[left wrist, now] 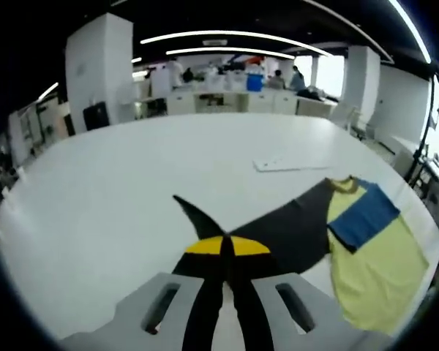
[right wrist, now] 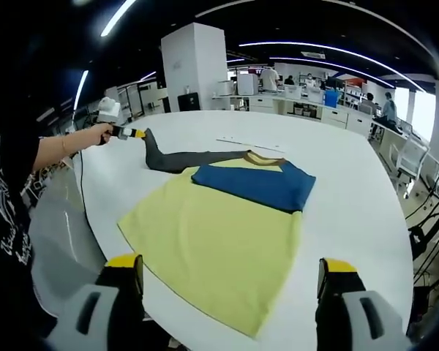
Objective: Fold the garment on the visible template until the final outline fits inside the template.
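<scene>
Garment (right wrist: 219, 248) bears no readable writing

A broad white desk (right wrist: 366, 219) spreads across an open office. Beyond its far edge stands a thick white pillar (right wrist: 194, 67), with a dark chair (left wrist: 96, 115) at its foot. Rows of workstations (left wrist: 227, 99) run behind, people seated there (right wrist: 387, 108). Long ceiling light strips (left wrist: 219, 35) curve overhead.

Yellow-blue garment (right wrist: 219, 248) — white table (right wrist: 351, 212)
</scene>
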Tool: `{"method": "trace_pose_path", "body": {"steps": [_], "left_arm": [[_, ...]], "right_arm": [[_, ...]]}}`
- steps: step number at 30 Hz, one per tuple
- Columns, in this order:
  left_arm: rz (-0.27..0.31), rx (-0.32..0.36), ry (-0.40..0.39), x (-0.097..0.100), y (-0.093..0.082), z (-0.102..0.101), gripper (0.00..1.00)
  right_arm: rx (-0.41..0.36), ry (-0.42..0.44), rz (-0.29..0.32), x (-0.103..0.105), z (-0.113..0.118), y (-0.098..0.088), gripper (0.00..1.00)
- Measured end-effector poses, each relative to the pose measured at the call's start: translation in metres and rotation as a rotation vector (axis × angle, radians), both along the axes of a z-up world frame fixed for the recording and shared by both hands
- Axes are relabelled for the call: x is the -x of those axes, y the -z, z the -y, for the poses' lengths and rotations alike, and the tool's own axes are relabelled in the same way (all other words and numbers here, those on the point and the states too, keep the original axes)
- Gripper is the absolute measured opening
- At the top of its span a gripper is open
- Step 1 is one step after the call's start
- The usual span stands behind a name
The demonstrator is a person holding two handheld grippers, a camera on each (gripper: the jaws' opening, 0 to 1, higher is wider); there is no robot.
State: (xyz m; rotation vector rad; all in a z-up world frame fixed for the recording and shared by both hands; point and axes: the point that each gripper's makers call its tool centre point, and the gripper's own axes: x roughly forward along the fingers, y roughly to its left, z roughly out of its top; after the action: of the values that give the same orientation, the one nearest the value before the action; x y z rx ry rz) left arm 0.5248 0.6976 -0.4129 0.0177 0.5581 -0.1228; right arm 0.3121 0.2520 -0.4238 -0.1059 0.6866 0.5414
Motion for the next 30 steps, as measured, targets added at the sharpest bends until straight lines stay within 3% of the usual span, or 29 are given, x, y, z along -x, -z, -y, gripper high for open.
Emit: {"method": "trace_pose_path", "body": {"steps": [11,30], "left_arm": [[0.034,-0.033,0.078,-0.007,-0.017,0.033,0.0],[0.09,0.048,0.194,-0.015,-0.042,0.103,0.0]], "right_arm": [[-0.011,-0.016,0.006,0.002,-0.002,0.001,1.0],[-0.011,-0.071,0.018,0.013,-0.019,0.001,1.0]]}}
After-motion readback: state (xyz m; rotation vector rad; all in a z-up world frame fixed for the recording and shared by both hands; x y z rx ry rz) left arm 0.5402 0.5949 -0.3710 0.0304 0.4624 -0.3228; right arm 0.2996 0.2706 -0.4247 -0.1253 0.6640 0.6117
